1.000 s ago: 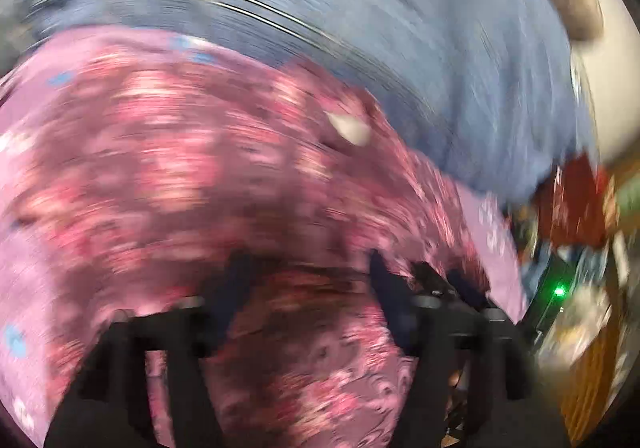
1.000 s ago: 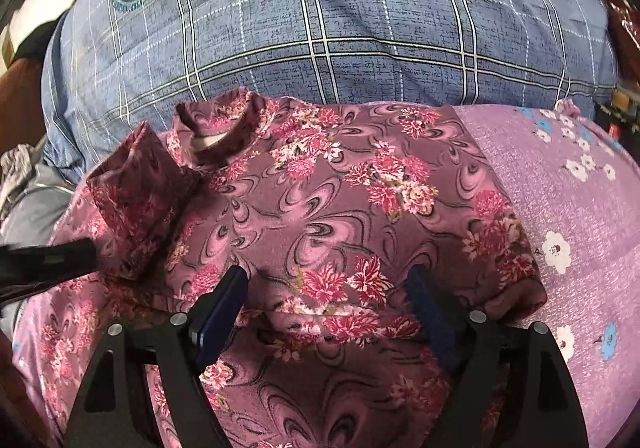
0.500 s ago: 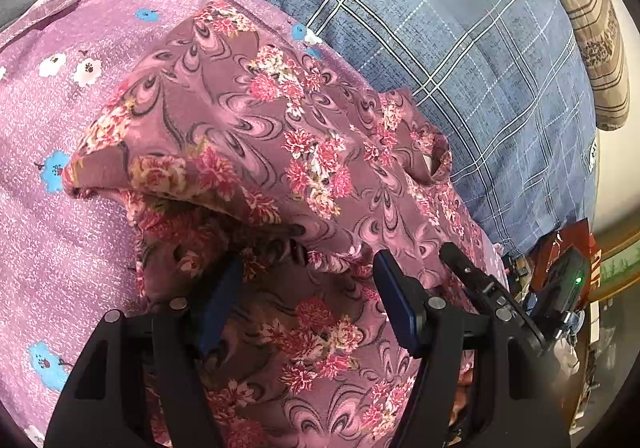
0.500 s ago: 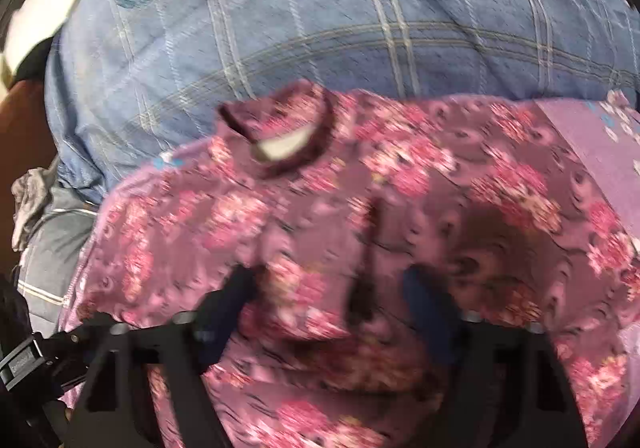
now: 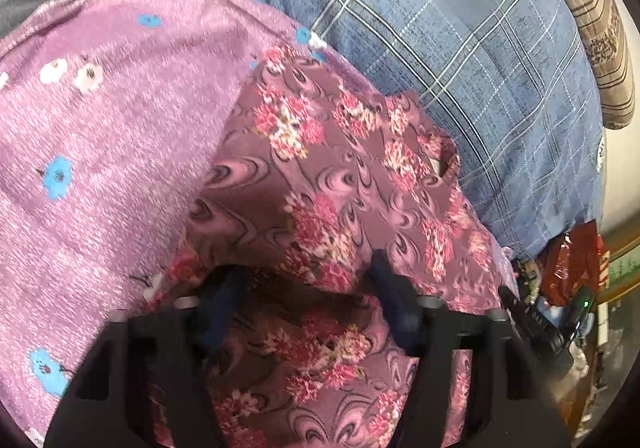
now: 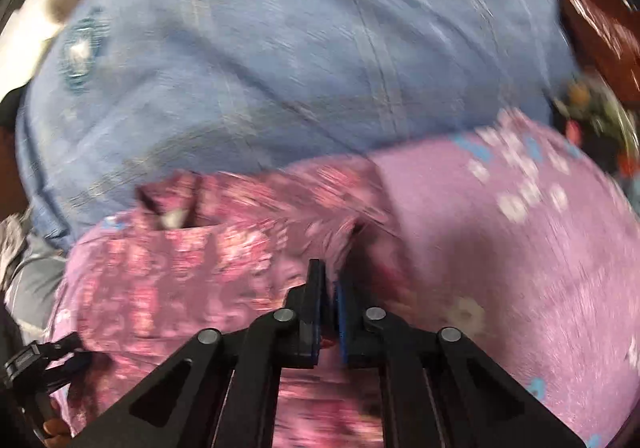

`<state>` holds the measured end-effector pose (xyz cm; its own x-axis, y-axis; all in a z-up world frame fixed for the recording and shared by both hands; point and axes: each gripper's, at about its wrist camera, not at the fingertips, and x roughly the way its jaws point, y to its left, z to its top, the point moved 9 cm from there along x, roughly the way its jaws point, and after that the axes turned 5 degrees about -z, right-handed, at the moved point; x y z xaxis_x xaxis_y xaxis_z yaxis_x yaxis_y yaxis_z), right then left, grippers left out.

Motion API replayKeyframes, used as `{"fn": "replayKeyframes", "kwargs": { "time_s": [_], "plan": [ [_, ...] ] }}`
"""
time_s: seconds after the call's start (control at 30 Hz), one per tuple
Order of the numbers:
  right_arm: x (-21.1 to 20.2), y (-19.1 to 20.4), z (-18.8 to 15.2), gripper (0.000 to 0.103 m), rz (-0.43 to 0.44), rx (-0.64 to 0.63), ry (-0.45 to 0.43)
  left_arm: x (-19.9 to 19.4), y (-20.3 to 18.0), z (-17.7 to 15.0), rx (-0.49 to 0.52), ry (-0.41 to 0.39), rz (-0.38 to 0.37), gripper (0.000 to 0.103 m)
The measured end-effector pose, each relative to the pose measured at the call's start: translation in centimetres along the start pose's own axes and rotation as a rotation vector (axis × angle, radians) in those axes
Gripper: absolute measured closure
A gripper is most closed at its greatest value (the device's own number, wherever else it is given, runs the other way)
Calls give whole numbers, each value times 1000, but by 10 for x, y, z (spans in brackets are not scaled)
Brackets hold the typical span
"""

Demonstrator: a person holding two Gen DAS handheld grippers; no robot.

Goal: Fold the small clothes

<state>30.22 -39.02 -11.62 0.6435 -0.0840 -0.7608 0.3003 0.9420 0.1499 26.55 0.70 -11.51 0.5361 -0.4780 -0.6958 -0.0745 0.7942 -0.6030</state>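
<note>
While the right wrist view was badly motion-blurred, the right gripper (image 6: 329, 284) showed its blue-padded fingers (image 6: 315, 288) pressed nearly together w/ a bit of the maroon floral-print small top (image 6: 192, 268) seemingly caught between them, near the garment's right edge; blur made the exact pinch hard to confirm. The left gripper (image 5: 308, 288) stood wide apart, holding nothing, fingers (image 5: 394, 300) straddling a raised fold of the same maroon floral-print small top (image 5: 328, 176). That top lay on a lilac cloth w/ blue & white flowers (image 5: 100, 136), its collar opening (image 5: 442, 164) toward the blue plaid bedsheet w/ a round crest logo (image 5: 460, 28). Top's left side looked folded in, giving a straight edge against the lilac cloth. A brown striped pillow (image 5: 592, 8) sat at far upper right, beyond the sheet. Red-brown packet (image 5: 572, 260) & clutter lay at right edge, approx. beside the bed. Part of the right gripper (image 5: 532, 324) poked in at lower right of the left wrist view.
</note>
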Motion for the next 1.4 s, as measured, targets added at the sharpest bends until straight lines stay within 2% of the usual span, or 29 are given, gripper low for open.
{"fn": "replayKeyframes", "kwargs": {
  "time_s": [0.03,0.1,0.2,0.27,0.3,0.33,0.37,0.43,0.47,0.5,0.53,0.6,0.63,0.67,0.7,0.77,0.83,0.97,1.07,1.23,1.4],
  "plan": [
    [5,-5,-5,101,14,15,23,0,0,1,9,1,-2,95],
    [0,-9,-6,101,31,24,16,-3,1,3,1,-10,-8,96],
    [-19,1,4,101,82,18,-49,3,5,2,11,9,19,95],
    [-18,1,3,101,57,-3,-33,14,9,-2,19,41,56,94],
    [-5,-1,-3,100,15,-29,19,14,9,-1,30,34,60,93],
    [15,-4,-16,100,-17,-58,116,13,7,-1,42,34,66,90],
    [20,-2,-19,100,-24,-61,137,13,5,-2,56,37,68,87],
    [5,-5,-12,91,-21,-37,101,13,1,-6,87,48,53,71],
    [-2,-6,-10,91,-14,-23,94,13,-2,-9,91,54,48,66],
    [-13,-8,-7,91,1,-8,76,11,-5,-13,94,70,46,56],
    [-29,-10,-2,91,7,-3,52,8,-10,-18,96,89,49,49],
    [-53,-18,5,89,-4,-13,18,-1,-19,-32,105,128,42,49],
    [-72,-23,7,86,-13,-20,-10,-6,-24,-39,117,155,26,49],
    [-87,-27,9,75,-16,-25,-31,-13,-27,-47,129,178,11,49],
    [-101,-31,8,68,-16,-29,-47,-22,-29,-56,148,202,2,49],
    [-130,-40,0,43,-2,-48,-66,-43,-26,-71,189,236,6,49],
    [-151,-47,-21,33,19,-81,-46,-66,-15,-89,216,277,15,47],
    [-169,-63,-94,32,4,-183,82,-117,22,-120,232,302,64,43],
    [-178,-80,-149,32,-4,-203,151,-142,49,-143,215,324,81,36],
    [-180,-104,-214,32,70,-103,273,-148,73,-190,173,420,56,35],
    [-182,-111,-239,32,106,-91,331,-139,68,-236,223,522,40,35]
  ]
}}
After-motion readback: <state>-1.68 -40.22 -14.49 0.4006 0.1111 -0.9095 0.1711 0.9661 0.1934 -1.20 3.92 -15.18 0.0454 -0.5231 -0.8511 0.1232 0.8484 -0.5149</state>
